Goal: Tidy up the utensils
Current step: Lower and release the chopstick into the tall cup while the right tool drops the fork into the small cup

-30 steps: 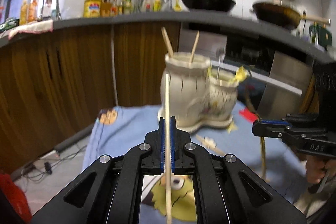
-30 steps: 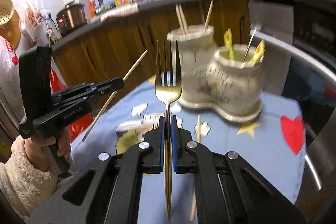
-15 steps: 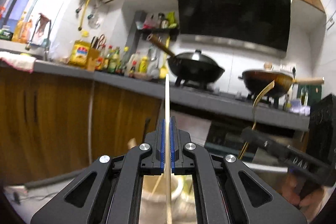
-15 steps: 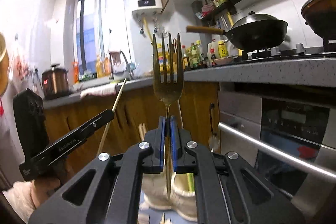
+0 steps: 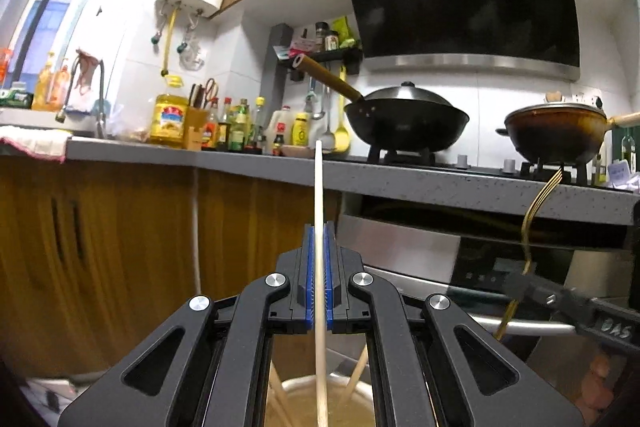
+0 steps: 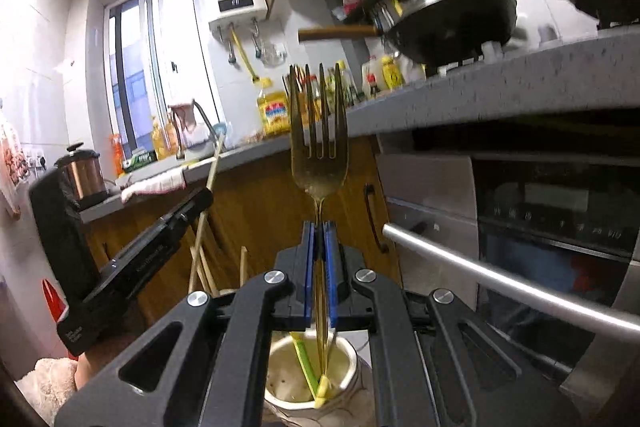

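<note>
My left gripper [image 5: 318, 227] is shut on a pale wooden chopstick [image 5: 319, 195], held upright; its lower end reaches down into the tall cream holder pot [image 5: 292, 387], which holds other chopsticks. My right gripper [image 6: 319, 225] is shut on a gold fork [image 6: 319, 143], tines up, its handle reaching down into the smaller cream pot [image 6: 352, 355], which holds yellow-green utensils. The right gripper with the fork [image 5: 538, 203] shows at the right of the left wrist view. The left gripper [image 6: 196, 201] with its chopstick shows at the left of the right wrist view.
A kitchen counter [image 5: 400, 175] runs behind, with a black wok [image 5: 404, 119], a brown pan [image 5: 556, 131] and several bottles. An oven with a steel bar handle [image 6: 500, 279] stands close on the right. Wooden cabinets [image 5: 100, 247] lie below the counter.
Both grippers have tilted up from looking at the table and pots to standing over the pots. The chopstick end and the fork handle now reach into the pot mouths.
</note>
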Demonstrator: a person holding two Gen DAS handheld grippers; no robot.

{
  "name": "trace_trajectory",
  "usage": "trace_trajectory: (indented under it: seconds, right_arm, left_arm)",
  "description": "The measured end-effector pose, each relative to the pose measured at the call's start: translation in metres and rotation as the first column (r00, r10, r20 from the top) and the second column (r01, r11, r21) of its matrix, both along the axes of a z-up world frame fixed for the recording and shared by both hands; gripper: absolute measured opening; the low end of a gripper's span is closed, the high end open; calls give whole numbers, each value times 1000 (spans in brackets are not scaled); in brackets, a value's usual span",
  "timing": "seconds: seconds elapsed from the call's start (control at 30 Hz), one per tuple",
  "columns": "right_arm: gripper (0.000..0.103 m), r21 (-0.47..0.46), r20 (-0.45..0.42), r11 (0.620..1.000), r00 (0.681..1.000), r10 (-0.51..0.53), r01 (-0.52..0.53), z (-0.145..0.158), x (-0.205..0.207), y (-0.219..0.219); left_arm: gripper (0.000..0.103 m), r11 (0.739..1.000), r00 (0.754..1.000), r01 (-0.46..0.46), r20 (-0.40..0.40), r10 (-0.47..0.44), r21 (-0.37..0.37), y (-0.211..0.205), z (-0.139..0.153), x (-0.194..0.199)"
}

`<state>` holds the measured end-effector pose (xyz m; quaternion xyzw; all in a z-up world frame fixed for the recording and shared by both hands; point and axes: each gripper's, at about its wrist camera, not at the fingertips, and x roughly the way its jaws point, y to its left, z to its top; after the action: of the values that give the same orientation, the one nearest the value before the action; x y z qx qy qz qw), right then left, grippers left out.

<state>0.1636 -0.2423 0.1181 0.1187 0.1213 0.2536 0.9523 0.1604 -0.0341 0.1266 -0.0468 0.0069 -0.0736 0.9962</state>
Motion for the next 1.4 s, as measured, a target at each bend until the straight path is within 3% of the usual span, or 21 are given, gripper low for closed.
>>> trace_trajectory:
  seconds: [0.17,0.37,0.53,0.7,0.9,1.13,1.4]
  right_arm:
    - [5,-15,-49,1000,999,11,-12,-17,0,3]
    - [5,-80,-77,996,997,28,-34,-33,-6,13]
    - [6,-125,-93,991,995,32,-43,-41,-7,20]
    - [6,-129,-98,990,995,35,-48,-42,-7,21]
    - [6,-132,-97,991,995,19,-32,-42,-5,20]
    - [6,-130,-106,992,994,-3,-11,-42,-3,18]
    - [10,-131,-133,991,991,-30,12,-46,2,17]
  left_arm:
    - [5,1000,1000,18,-5,-18,-10,3,-15,-16]
    - [5,998,1000,-25,-12,25,-56,12,-35,-48]
    - [5,1000,999,-21,-32,21,0,7,-41,-58]
    - [5,999,996,-10,-84,12,30,4,-50,-51]
    - [5,1000,985,-8,-173,10,13,7,-61,-37]
    - [5,1000,985,-6,-172,8,10,10,-61,-37]
    - [14,1000,986,-2,-166,5,13,11,-59,-38]
